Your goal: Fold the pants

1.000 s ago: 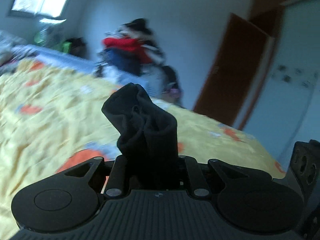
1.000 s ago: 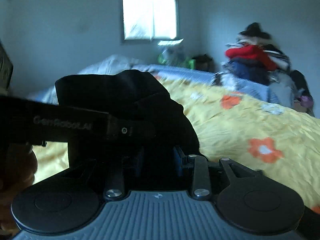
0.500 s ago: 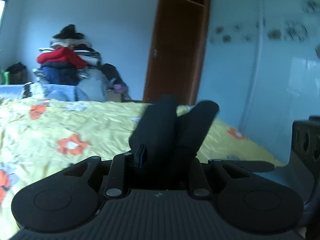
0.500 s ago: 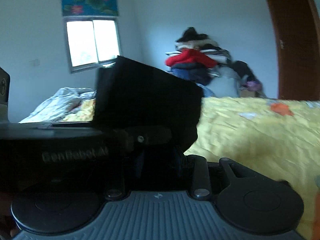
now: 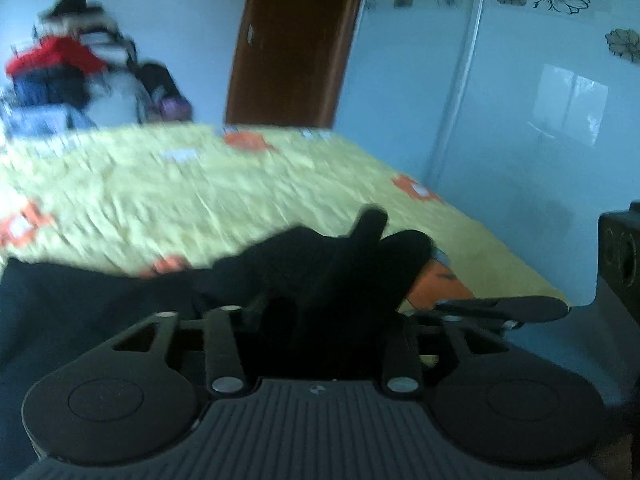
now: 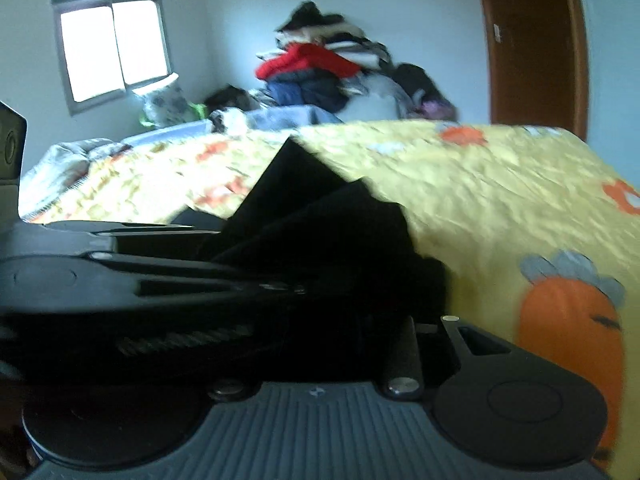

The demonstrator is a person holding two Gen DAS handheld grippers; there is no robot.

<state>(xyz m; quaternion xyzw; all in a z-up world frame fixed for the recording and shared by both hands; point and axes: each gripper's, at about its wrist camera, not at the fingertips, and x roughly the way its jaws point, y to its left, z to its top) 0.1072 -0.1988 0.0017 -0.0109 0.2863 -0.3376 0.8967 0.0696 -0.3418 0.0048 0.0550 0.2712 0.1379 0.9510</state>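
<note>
The black pants (image 5: 320,276) are draped low over the yellow flowered bedspread (image 5: 200,192), one bunched end sitting in the left claw (image 5: 320,320) and another end fanned out in stiff dark folds ahead of the right claw (image 6: 320,312). Both ends seem to be carried together so the cloth can be laid down doubled rather than dragged. The left claw's jaws have just been opening, with the cloth between them but looking loose, as if being let go onto the bed. The right claw looks clamped on its bunch of fabric, though the dark cloth hides the pads. Beyond the bed, a heap of clothes (image 6: 320,64) with a red garment on top is piled against the far wall, between the window (image 6: 114,48) and a brown door (image 6: 532,40). No container shows.
</note>
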